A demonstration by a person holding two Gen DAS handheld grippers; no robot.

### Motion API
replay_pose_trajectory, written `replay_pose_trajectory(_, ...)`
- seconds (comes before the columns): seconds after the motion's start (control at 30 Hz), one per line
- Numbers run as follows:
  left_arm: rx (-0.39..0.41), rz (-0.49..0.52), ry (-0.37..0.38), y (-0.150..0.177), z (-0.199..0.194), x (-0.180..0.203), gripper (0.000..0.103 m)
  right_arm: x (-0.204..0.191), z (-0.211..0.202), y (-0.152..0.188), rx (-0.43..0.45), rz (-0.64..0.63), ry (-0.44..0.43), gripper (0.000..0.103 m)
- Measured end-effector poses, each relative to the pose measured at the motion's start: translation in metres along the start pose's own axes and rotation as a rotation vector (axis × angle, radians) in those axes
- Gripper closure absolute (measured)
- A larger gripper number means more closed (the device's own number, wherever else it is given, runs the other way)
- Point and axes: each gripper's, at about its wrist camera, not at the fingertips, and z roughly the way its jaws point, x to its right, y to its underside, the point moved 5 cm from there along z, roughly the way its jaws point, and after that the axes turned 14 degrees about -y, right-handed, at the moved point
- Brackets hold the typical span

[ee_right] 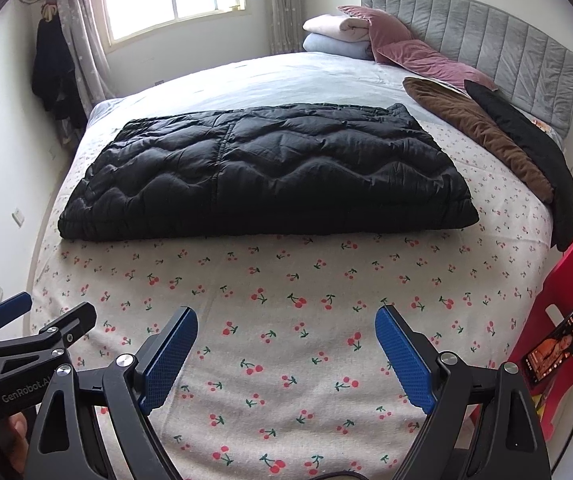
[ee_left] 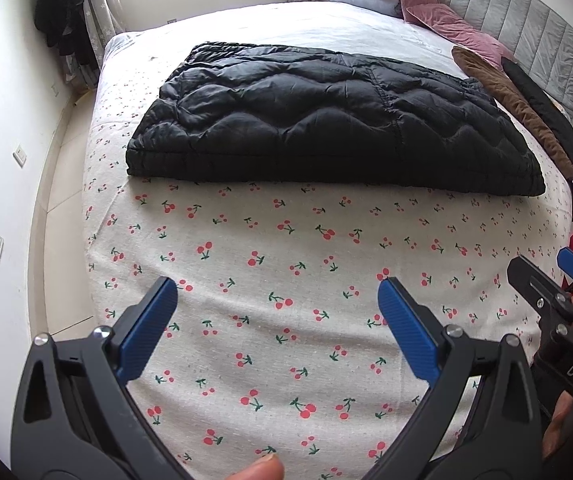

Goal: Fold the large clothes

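Note:
A black quilted puffer jacket (ee_left: 318, 120) lies folded into a flat rectangle across the middle of the bed; it also shows in the right wrist view (ee_right: 270, 172). My left gripper (ee_left: 278, 292) is open and empty, hovering over the cherry-print sheet (ee_left: 286, 320) well short of the jacket. My right gripper (ee_right: 286, 322) is open and empty too, over the same sheet (ee_right: 286, 280), near the bed's front edge. Each gripper shows at the edge of the other's view: the right one (ee_left: 546, 276) and the left one (ee_right: 46, 312).
A brown garment (ee_right: 474, 128) and a black garment (ee_right: 526, 140) lie along the right side by the grey headboard (ee_right: 506, 44). Pink pillows (ee_right: 414, 52) and folded blankets (ee_right: 334, 36) sit at the head. A red stool (ee_right: 558, 320) with a phone (ee_right: 558, 348) stands right of the bed.

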Motion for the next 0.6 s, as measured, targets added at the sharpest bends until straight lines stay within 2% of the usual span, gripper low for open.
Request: replay_pose_trajectory(0.6, 0.000, 0.006, -0.001, 0.0018, -0.0002, 0.0026, 0.003, 0.0010, 0.0053, 0.0018, -0.010, 0.014, -0.002, 0.011)
